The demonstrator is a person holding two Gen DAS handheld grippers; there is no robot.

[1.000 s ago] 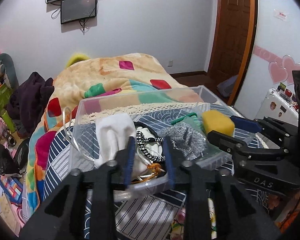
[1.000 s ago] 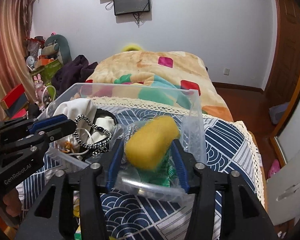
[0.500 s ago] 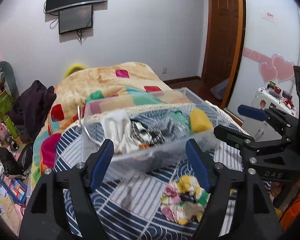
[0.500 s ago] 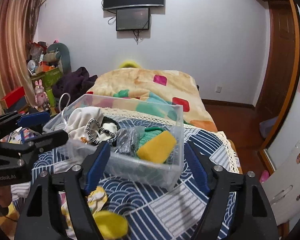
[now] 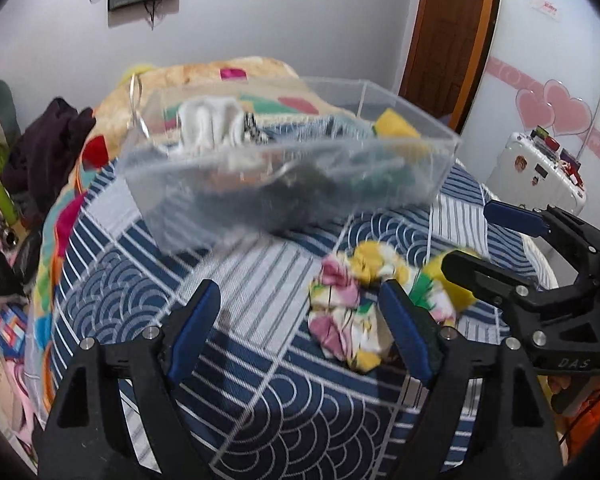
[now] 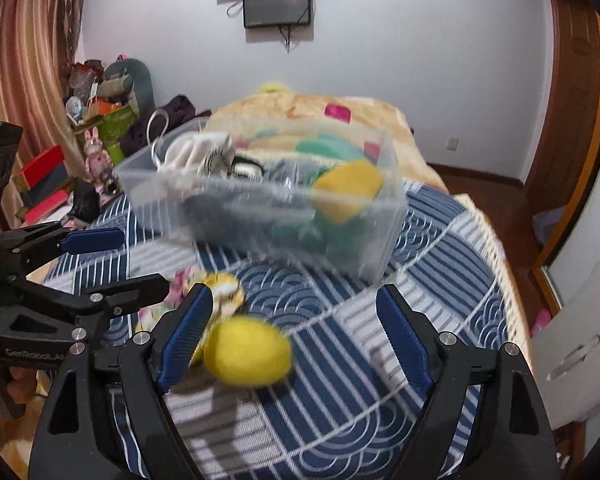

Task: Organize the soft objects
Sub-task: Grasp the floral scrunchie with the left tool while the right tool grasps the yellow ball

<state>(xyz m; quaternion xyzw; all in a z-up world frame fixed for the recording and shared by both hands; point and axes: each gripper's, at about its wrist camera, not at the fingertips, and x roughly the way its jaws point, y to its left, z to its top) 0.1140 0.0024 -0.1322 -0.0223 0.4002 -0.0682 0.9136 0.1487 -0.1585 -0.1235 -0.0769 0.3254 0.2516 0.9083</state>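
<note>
A clear plastic bin [image 5: 284, 184] [image 6: 268, 208] sits on the blue patterned bedspread, holding a white cloth [image 5: 208, 120], a yellow sponge [image 6: 348, 188], green and grey soft items. My left gripper [image 5: 300, 328] is open and empty, behind the bin. A floral cloth [image 5: 348, 308] lies just by its right finger. My right gripper [image 6: 294, 336] is open and empty; a yellow soft ball [image 6: 246, 356] lies by its left finger. The ball's edge shows in the left view [image 5: 456, 280].
The bedspread [image 6: 420, 300] covers the near bed; a colourful quilt [image 5: 236, 72] lies beyond the bin. Clutter and toys [image 6: 100, 120] stand at the left. A white suitcase [image 5: 536, 172] and wooden door [image 5: 456, 32] are at the right.
Both grippers opened, let go of the bin and pulled back and up. The bin now rests on the bed farther away; the floral cloth and yellow ball have come into view.
</note>
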